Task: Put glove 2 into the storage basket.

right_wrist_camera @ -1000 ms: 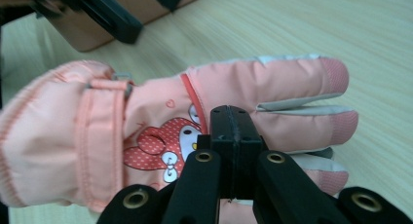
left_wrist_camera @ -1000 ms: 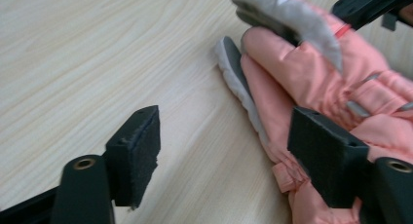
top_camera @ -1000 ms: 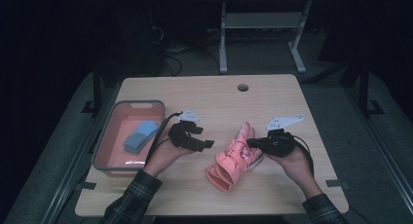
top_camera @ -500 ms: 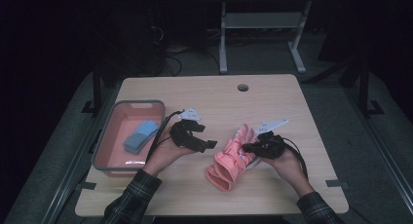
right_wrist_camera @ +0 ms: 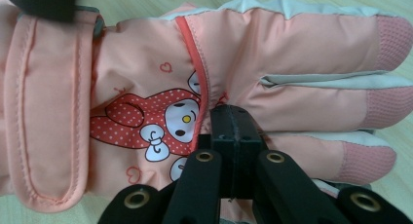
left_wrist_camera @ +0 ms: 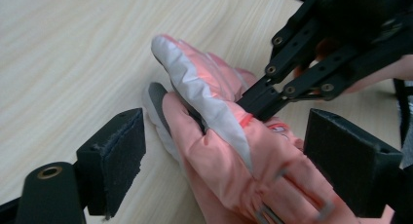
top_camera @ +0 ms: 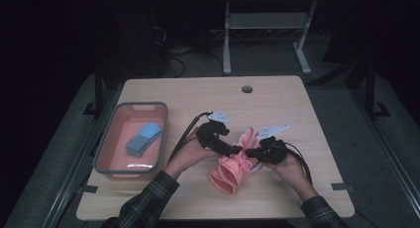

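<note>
Pink glove (top_camera: 234, 164) sits pinched in right fingers (right_wrist_camera: 234, 131), left fingers (left_wrist_camera: 122, 156) just spread astride it, tray (top_camera: 111, 166) nearby.

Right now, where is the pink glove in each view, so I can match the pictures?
High view: pink glove lies on the table's near middle, between both hands.
Left gripper view: glove runs from centre to the bottom, between the open jaws.
Right gripper view: glove spans the frame, cuff at left.
Shared landmark: the right gripper, jaws closed against the glove.

Plaid sleeves (top_camera: 148, 200); black claws (top_camera: 236, 150) — brass rivets; trailing cables.
</note>
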